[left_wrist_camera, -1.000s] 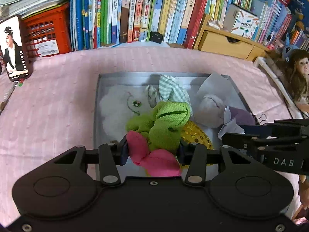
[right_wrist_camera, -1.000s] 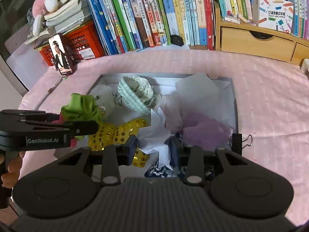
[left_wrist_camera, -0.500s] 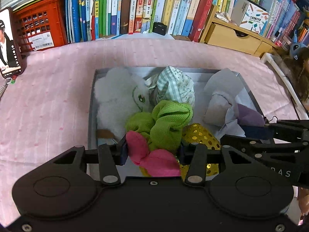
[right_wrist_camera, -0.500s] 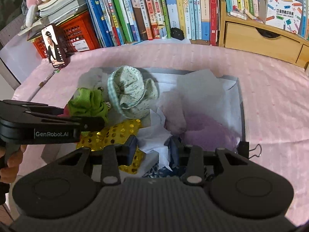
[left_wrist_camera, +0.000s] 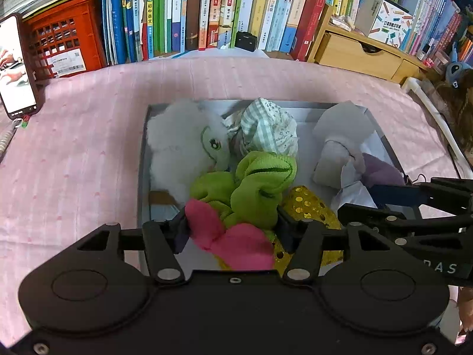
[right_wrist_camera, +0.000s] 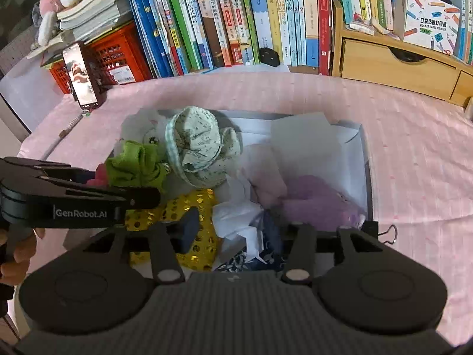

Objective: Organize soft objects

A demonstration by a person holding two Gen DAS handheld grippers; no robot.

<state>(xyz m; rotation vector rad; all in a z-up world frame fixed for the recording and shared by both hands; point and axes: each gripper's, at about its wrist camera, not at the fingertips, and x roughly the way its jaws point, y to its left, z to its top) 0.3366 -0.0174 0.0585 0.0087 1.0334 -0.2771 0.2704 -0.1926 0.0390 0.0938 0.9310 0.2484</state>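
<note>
The left gripper (left_wrist_camera: pixel 232 229) has just been opening its jaws; the pink cloth (left_wrist_camera: pixel 230 241) and green cloth (left_wrist_camera: pixel 254 189) lie between the fingers, which stand half-wide, and contact at the pads is unclear. The right gripper (right_wrist_camera: pixel 260 230) has also just been opening; its fingers stand apart over white paper (right_wrist_camera: pixel 239 222) and a dark patterned cloth (right_wrist_camera: pixel 266 254), gripping neither. All sit in the grey box (left_wrist_camera: pixel 143 177) on the pink sheet (left_wrist_camera: pixel 74 162). Beyond lie gold sequin fabric (right_wrist_camera: pixel 201 236), a purple plush (right_wrist_camera: pixel 319 204), a white plush (left_wrist_camera: pixel 180 148) and a checked hat (left_wrist_camera: pixel 266 127). Books (left_wrist_camera: pixel 207 9) line the back.
</note>
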